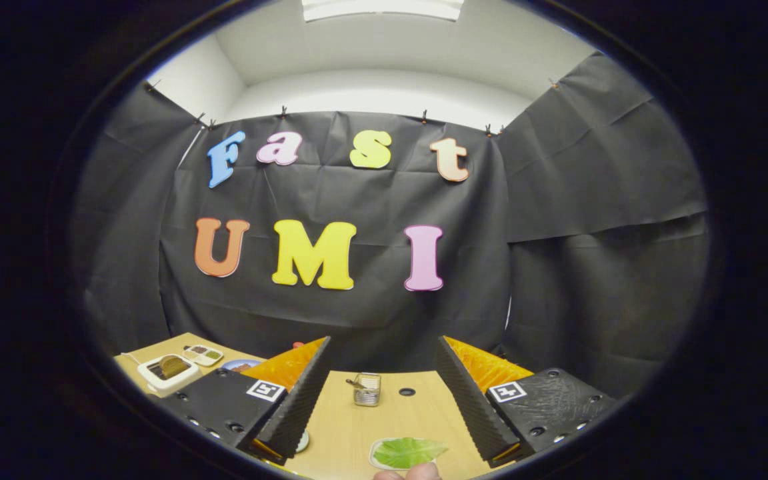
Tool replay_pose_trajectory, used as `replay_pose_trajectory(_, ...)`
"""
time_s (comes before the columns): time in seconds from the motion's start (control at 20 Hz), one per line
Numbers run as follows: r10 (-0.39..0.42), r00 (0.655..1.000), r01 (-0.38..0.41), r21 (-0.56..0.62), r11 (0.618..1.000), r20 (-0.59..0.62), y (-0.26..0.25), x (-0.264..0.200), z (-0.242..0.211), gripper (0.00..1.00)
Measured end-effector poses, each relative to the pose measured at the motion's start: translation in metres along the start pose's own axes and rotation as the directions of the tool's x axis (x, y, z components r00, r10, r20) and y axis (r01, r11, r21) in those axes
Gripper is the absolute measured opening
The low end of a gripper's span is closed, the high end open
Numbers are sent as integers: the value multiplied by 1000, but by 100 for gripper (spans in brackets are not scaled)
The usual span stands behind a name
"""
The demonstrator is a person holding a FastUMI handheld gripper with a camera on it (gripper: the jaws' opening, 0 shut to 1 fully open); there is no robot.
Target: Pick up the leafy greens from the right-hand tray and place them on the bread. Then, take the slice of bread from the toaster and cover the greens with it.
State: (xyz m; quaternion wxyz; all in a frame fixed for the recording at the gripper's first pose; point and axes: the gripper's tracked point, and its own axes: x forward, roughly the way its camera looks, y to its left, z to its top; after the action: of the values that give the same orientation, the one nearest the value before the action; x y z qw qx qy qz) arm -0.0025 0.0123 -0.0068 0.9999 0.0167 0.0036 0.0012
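My gripper (384, 343) is held above the wooden table (417, 413), open wide with nothing between its fingers. A green leaf (409, 451) lies on a small white tray (377, 460) on the near part of the table, between the fingers and closer to the right one. To the far left, beyond the left finger, stands a white toaster (157, 377) with a brown slice of bread (172, 365) in its slot. A pale round rim (303, 441) peeks out from under the left finger; what lies on it is hidden.
A small metal wire holder (367, 389) stands mid-table ahead of the fingers, beside a dark hole (407, 392) in the tabletop. Behind the toaster sit a small white dish (203, 355) and a blue-rimmed plate (241, 365). A person's fingertips (408, 473) show just below the leaf.
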Motion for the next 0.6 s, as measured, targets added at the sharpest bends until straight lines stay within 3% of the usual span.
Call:
replay_pose_trajectory(0.35,46,998,-47,-12,999,-37,-3,3,-20,95)
replay_pose_trajectory(0.6,30,993,-35,-40,999,-115,-55,8,-66,95)
